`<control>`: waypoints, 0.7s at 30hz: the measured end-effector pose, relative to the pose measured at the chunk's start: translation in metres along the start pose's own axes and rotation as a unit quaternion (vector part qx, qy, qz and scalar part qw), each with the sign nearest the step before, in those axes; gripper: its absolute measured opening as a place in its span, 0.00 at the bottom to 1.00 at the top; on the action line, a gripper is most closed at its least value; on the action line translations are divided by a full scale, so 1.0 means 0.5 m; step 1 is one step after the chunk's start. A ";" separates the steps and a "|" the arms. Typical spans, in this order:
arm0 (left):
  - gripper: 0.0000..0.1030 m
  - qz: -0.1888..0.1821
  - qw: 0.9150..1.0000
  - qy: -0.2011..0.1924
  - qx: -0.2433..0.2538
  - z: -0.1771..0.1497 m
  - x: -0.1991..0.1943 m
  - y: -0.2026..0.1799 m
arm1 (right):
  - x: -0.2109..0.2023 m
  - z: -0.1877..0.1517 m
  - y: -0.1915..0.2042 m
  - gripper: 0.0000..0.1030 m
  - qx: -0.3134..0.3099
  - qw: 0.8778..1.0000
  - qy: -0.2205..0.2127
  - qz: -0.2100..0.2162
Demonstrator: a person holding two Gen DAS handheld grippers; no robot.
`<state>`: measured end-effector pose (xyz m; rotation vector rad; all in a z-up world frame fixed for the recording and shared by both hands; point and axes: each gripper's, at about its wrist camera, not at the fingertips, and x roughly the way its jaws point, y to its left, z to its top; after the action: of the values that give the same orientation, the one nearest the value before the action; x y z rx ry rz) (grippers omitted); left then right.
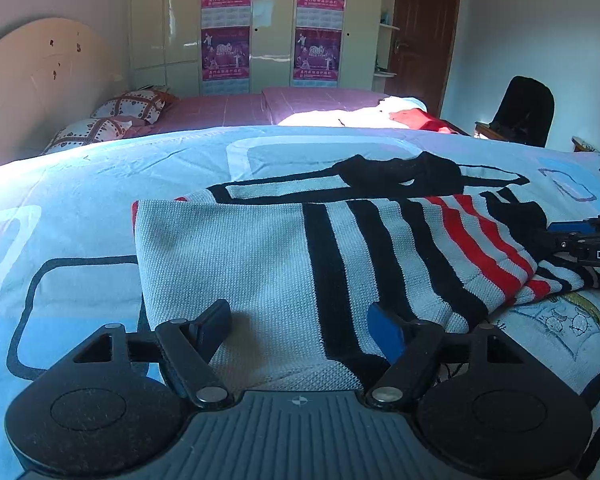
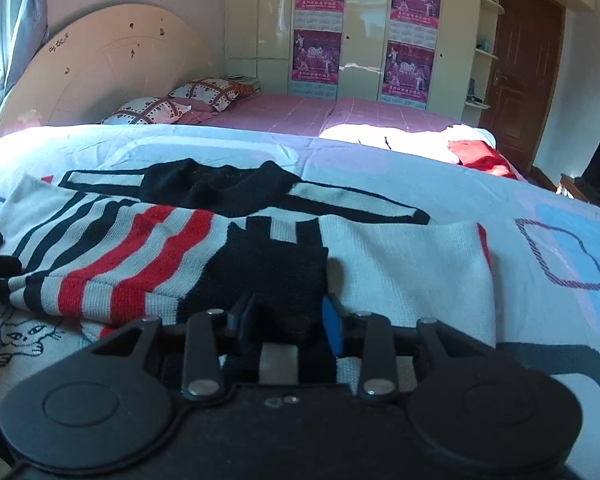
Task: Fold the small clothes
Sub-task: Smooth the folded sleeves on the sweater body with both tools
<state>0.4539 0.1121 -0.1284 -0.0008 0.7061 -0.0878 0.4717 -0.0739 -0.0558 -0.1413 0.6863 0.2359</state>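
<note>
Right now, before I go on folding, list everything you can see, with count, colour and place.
sweater: one, white knit with black and red stripes, lying partly folded on the near bedspread
bedspread: one, light blue with outlined shapes, under the sweater
pillows: two, patterned, by the headboard
headboard: one, cream, far left
wardrobe: one, cream, four magenta posters
door: one, brown, far right
chair: one, black, right
left tool: open over the sweater's near edge
right tool: black knit between its fingers, grip unclear

Black linkage-arm tool (image 1: 302,326) with silver rivets, ribbed grey base, blue pads.
</note>
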 end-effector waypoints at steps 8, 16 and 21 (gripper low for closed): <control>0.73 0.014 1.000 0.001 0.027 -0.017 -0.020 0.004 | -0.002 -0.005 0.030 0.35 -0.008 1.000 0.000 0.000; 0.74 -0.010 0.999 -0.021 -0.024 0.001 -0.040 0.053 | -0.008 -0.002 -0.031 0.41 0.123 0.992 0.002 0.008; 0.73 -0.006 1.000 -0.002 -0.022 0.000 -0.013 0.071 | 0.016 0.008 -0.032 0.32 0.155 0.987 0.009 0.043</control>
<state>0.4518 0.1477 -0.1256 -0.0481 0.7040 -0.0835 0.4840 -0.0871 -0.0571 0.1835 0.7402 0.2073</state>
